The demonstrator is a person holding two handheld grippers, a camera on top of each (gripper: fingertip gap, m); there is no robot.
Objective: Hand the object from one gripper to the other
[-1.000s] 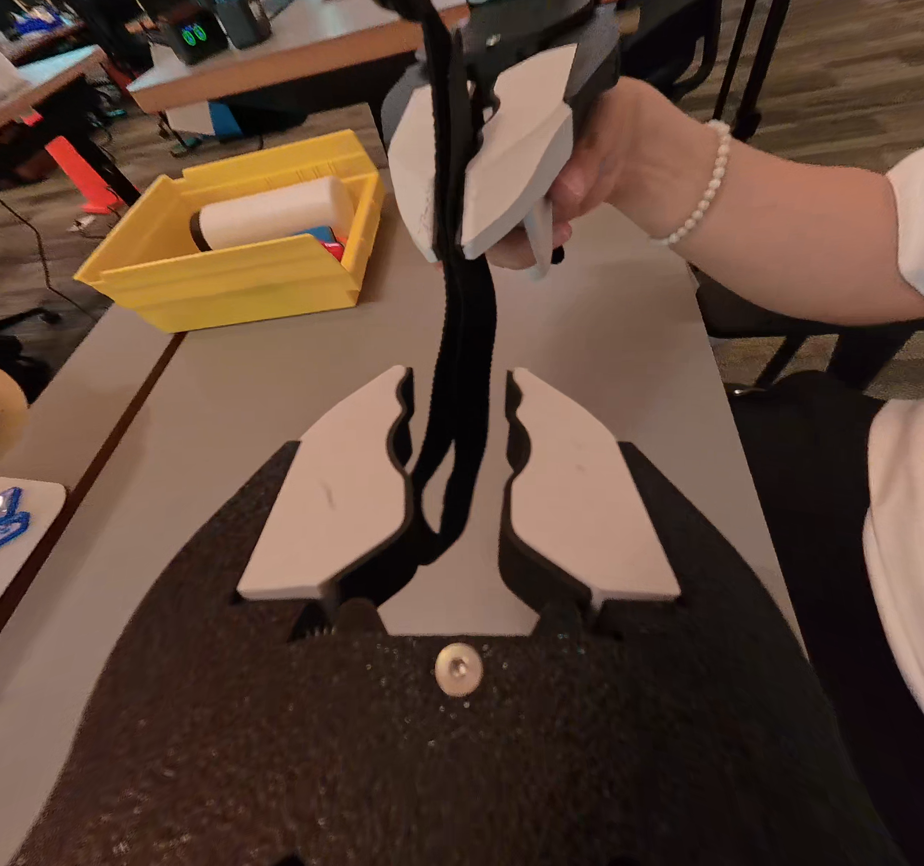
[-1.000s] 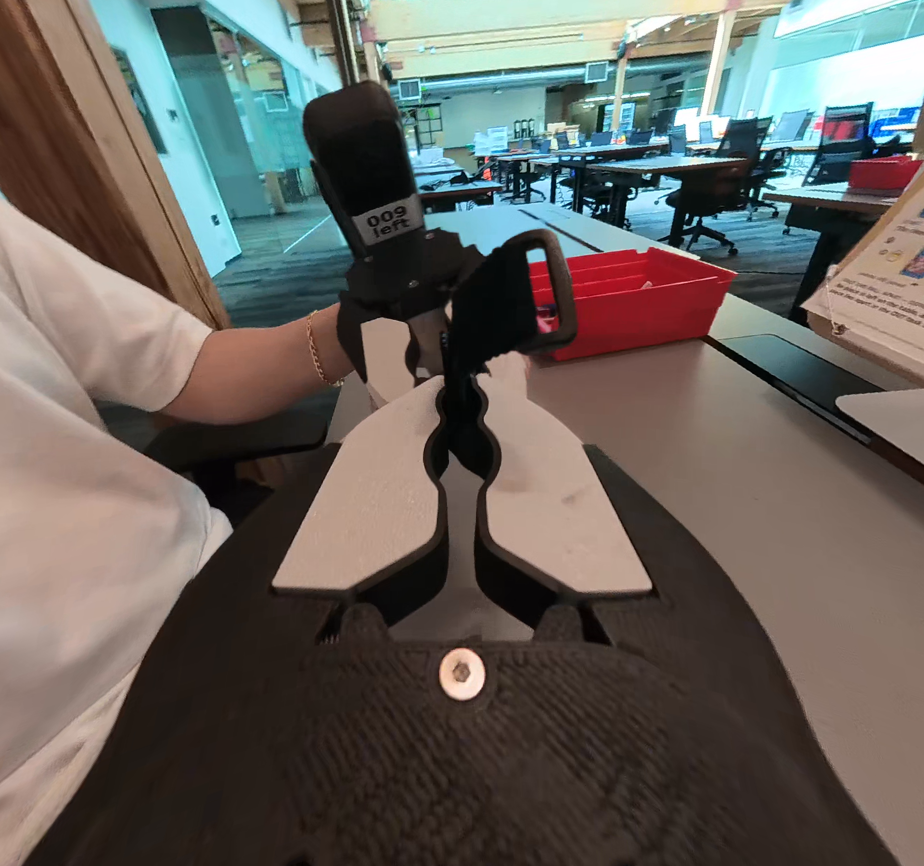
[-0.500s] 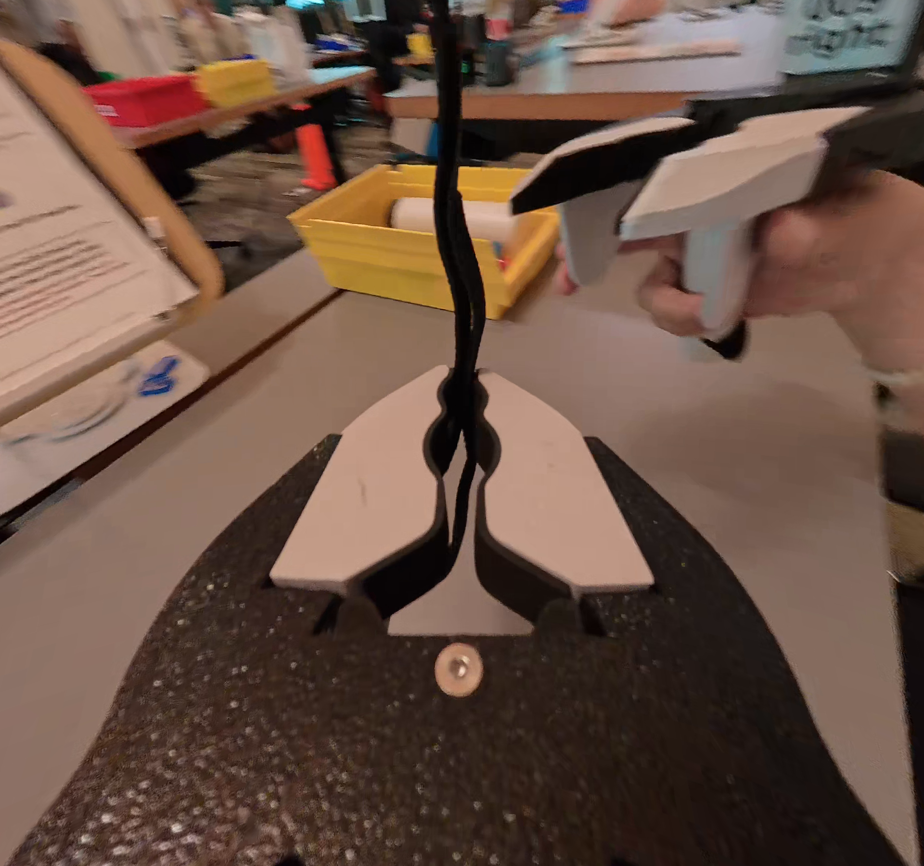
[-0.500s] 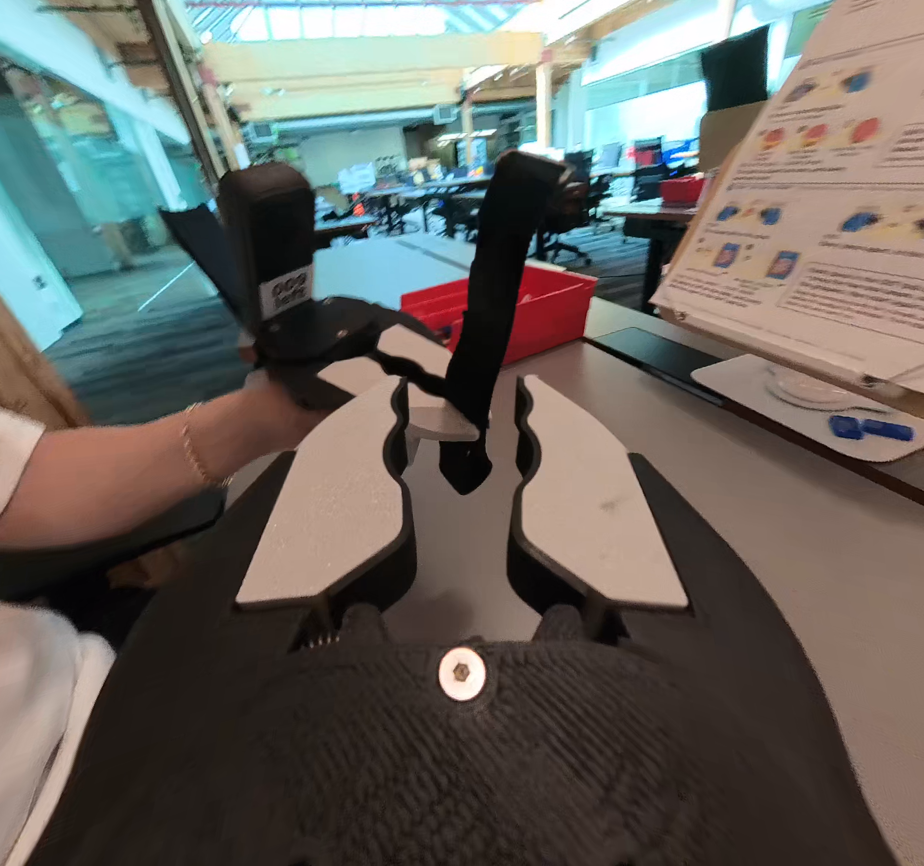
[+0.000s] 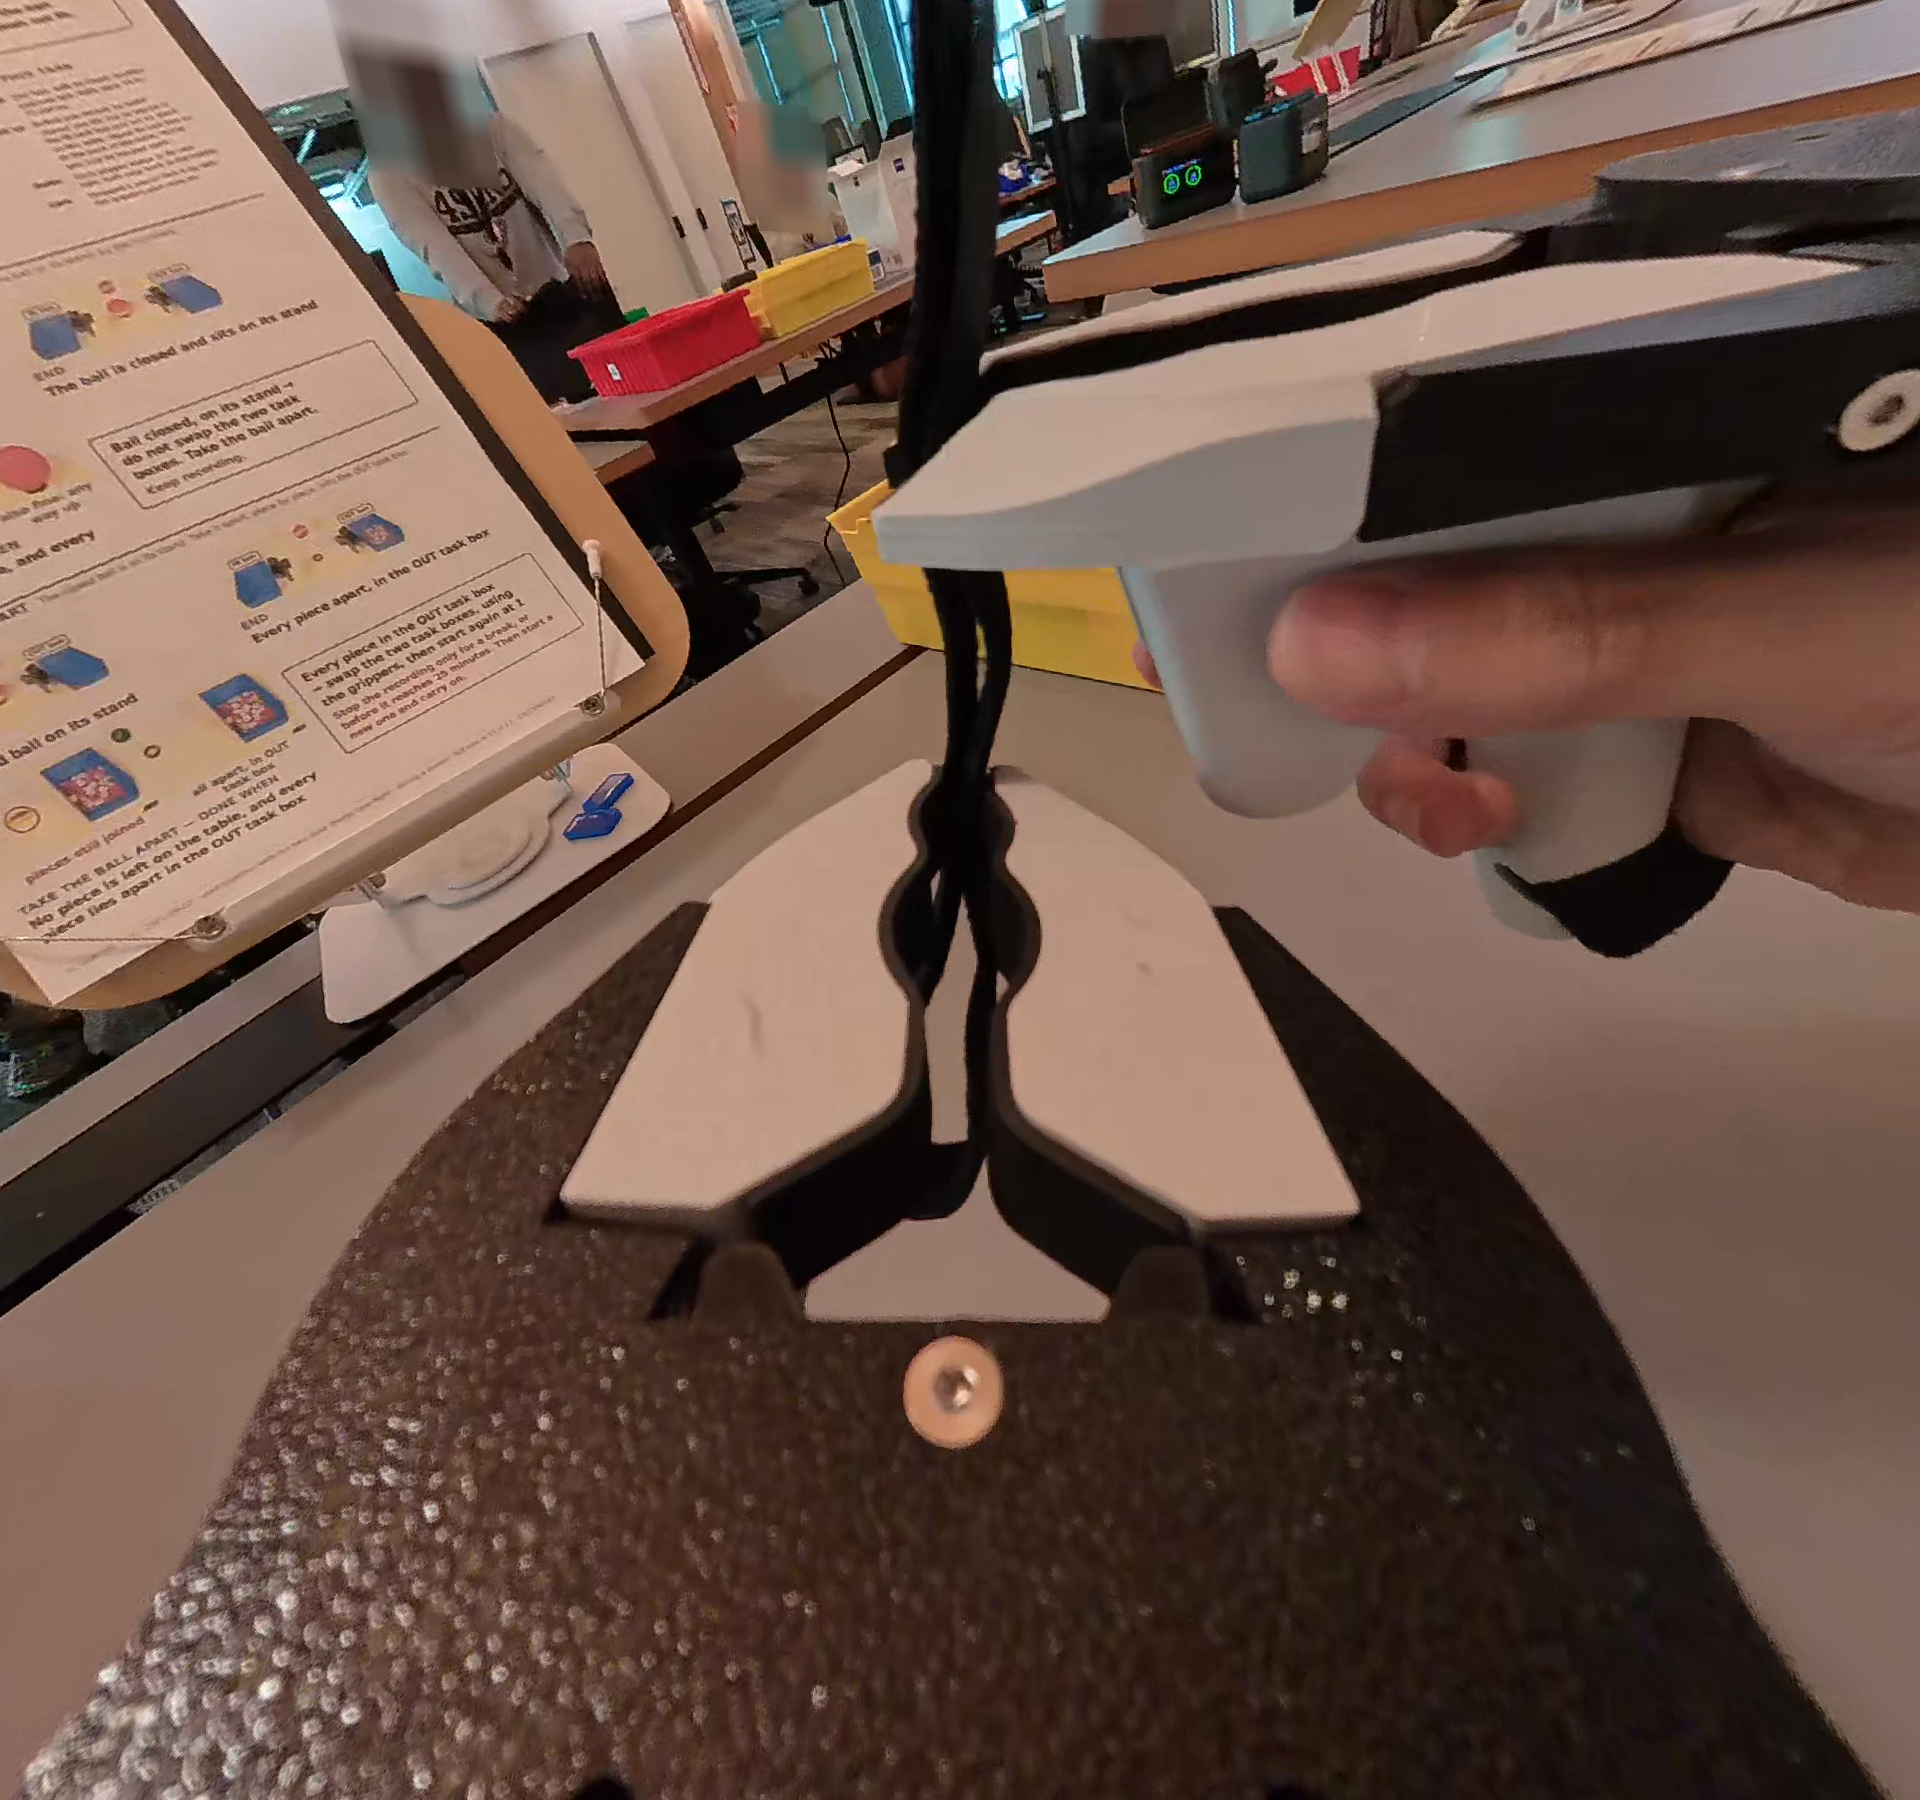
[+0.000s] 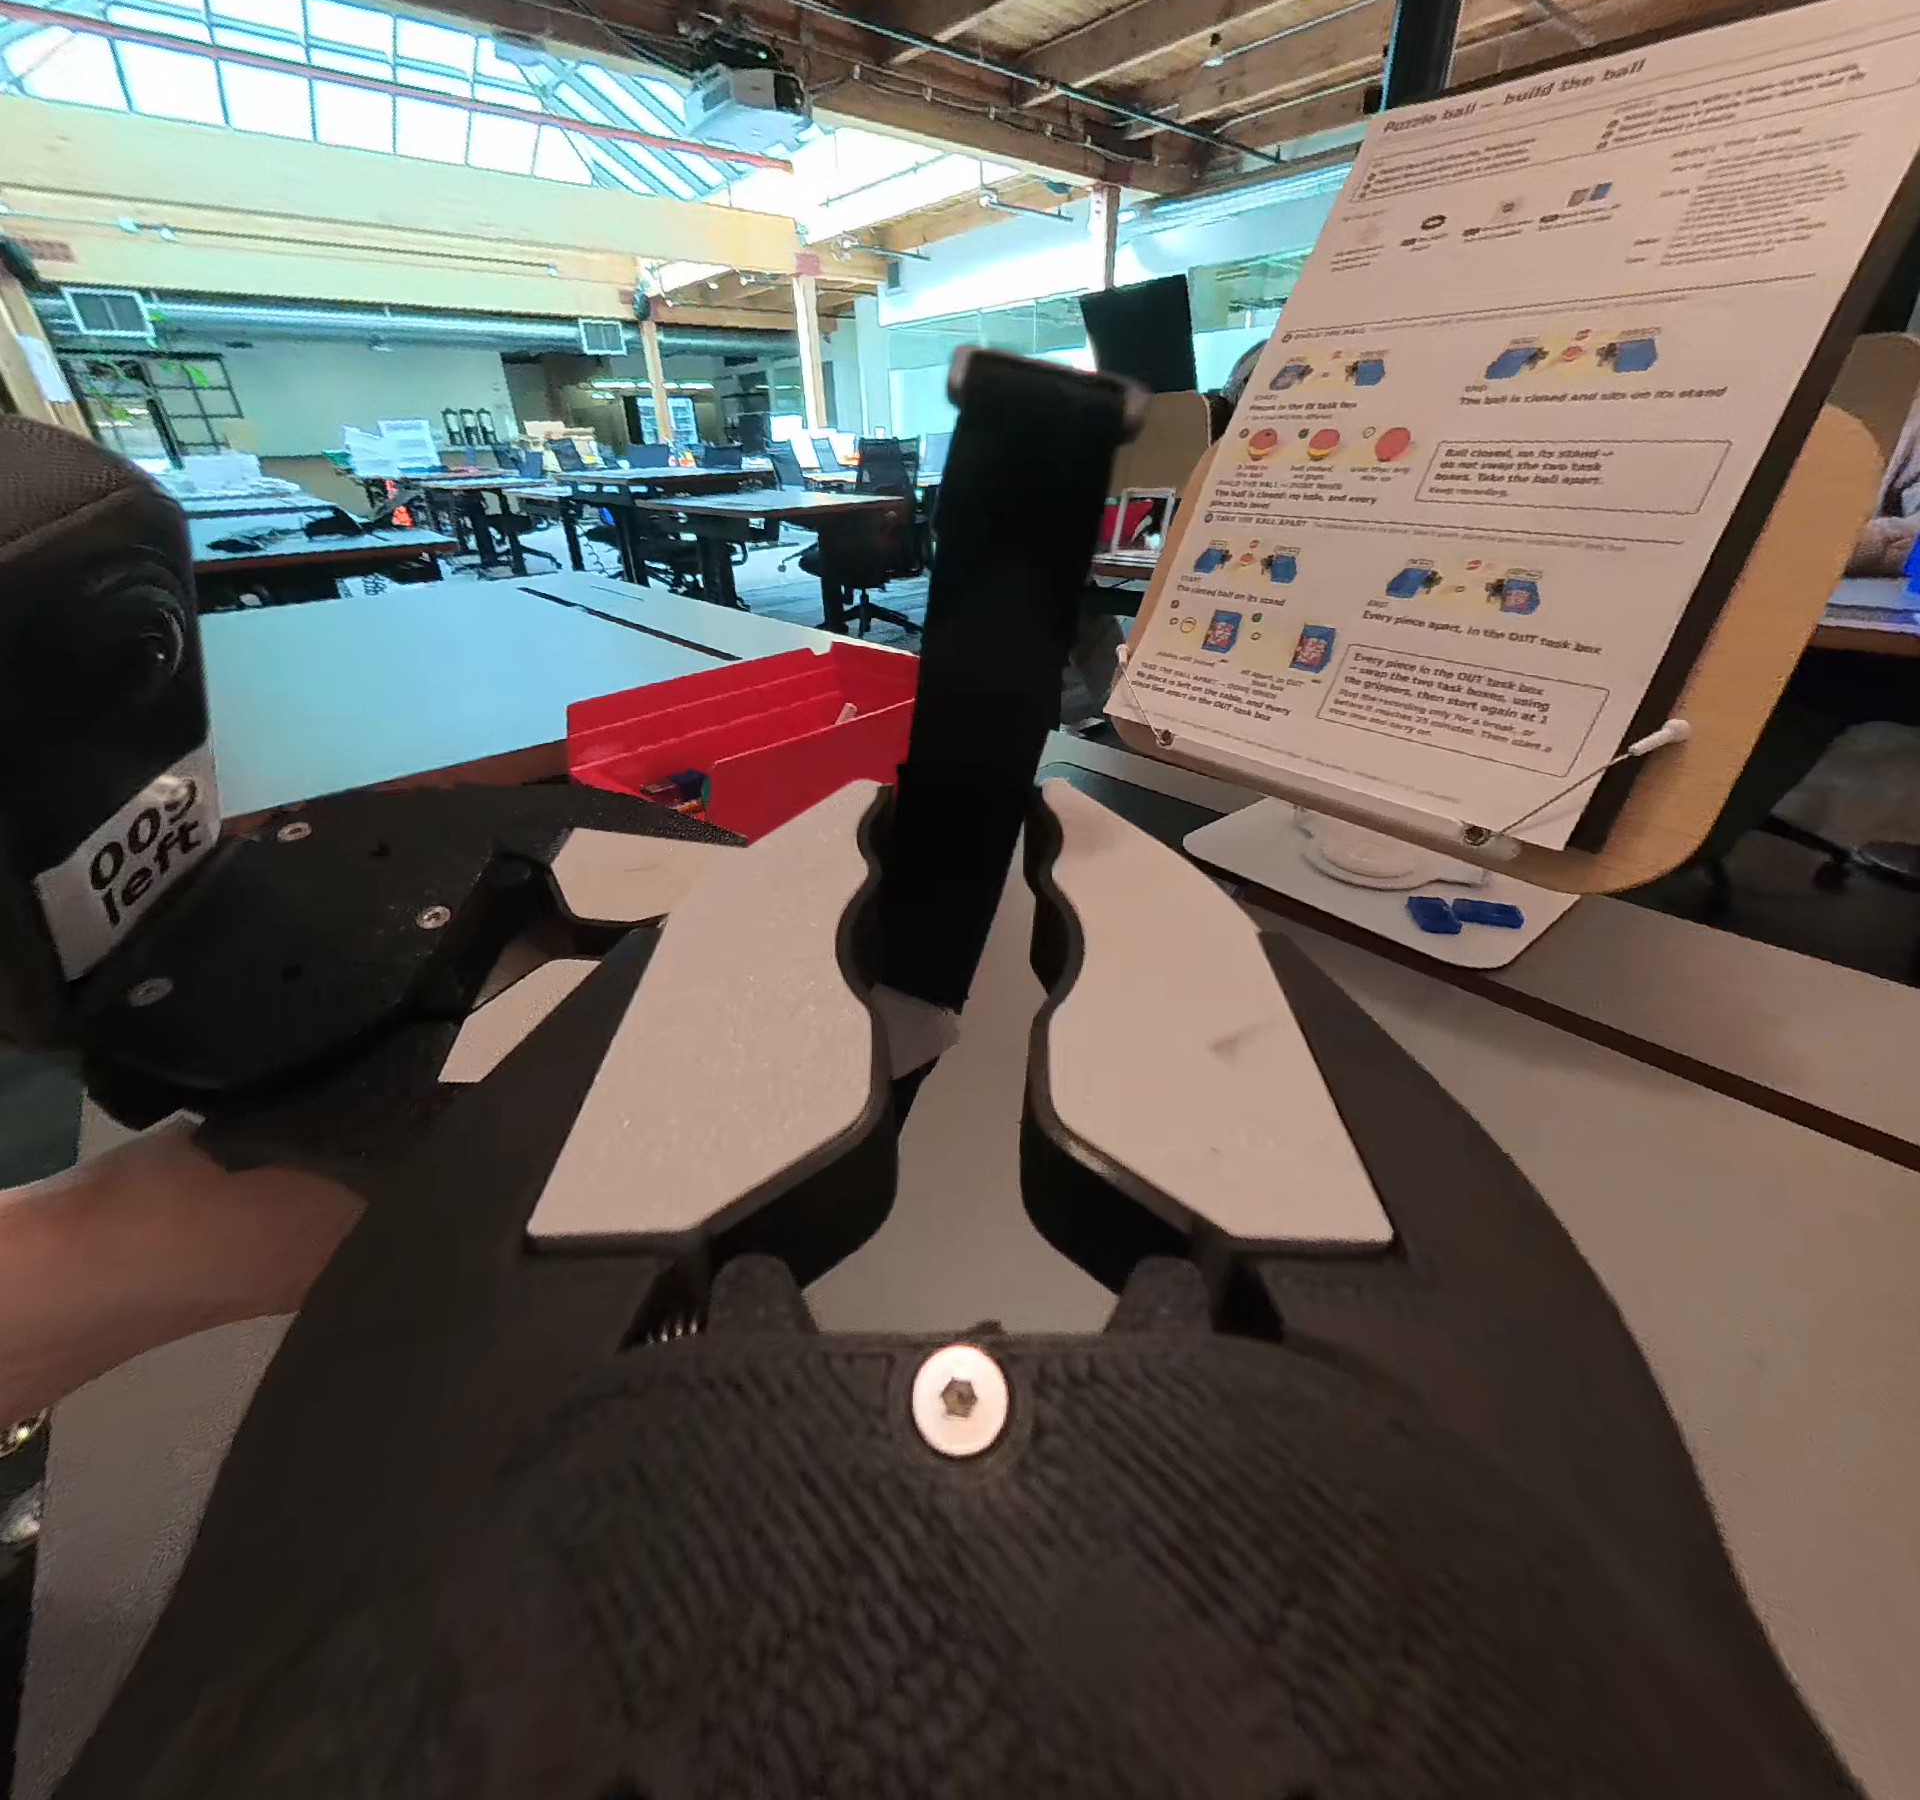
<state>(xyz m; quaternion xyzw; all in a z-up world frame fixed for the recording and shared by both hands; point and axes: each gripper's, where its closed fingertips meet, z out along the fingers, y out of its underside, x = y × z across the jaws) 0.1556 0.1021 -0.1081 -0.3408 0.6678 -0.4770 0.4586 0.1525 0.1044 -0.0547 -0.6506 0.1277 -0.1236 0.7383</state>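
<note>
Strap (image 5: 961,545) stands upright, pinched near its bottom end by the left gripper (image 5: 961,877), while the right gripper (image 6: 956,877) sits spread wide around it without touching, so it looks like the handoff is done, above the desk (image 5: 1558,1075).

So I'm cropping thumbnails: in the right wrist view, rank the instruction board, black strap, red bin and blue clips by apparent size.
1. instruction board
2. black strap; it sits nearer the camera, so its lead over the bin is unsure
3. red bin, partly hidden
4. blue clips
</note>
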